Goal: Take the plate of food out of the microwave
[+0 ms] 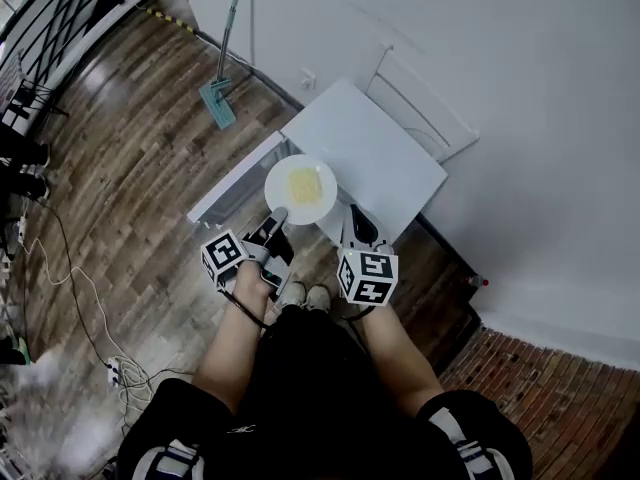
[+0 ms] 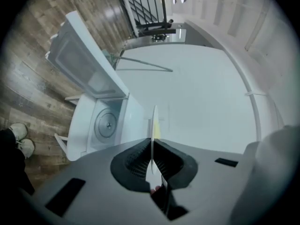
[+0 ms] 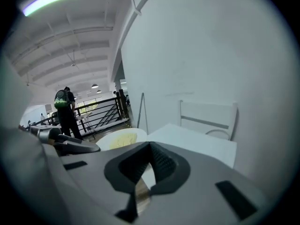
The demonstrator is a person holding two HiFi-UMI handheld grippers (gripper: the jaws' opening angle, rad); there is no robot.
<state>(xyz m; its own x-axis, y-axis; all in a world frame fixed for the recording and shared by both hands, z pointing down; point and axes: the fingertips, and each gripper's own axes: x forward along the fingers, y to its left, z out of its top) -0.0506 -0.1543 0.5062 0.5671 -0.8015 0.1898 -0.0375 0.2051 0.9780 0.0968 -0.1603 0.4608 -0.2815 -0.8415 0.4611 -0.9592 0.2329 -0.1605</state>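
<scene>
A white plate (image 1: 300, 186) with yellow food (image 1: 303, 184) hangs in the air in front of the white microwave (image 1: 375, 158), outside its cavity. My left gripper (image 1: 277, 218) is shut on the plate's near-left rim and my right gripper (image 1: 350, 215) on its near-right rim. The left gripper view shows the plate (image 2: 153, 123) edge-on, pinched by my left gripper (image 2: 152, 146). Beyond it the microwave door (image 2: 82, 62) stands open, with the bare turntable (image 2: 107, 124) inside. In the right gripper view, the plate (image 3: 123, 138) runs left from my right gripper (image 3: 149, 162).
A mop (image 1: 218, 103) leans on the white wall to the left of the microwave. A white chair (image 1: 425, 108) stands behind it. Cables and a power strip (image 1: 115, 368) lie on the wooden floor at left. A black railing (image 1: 50, 18) runs along the far left.
</scene>
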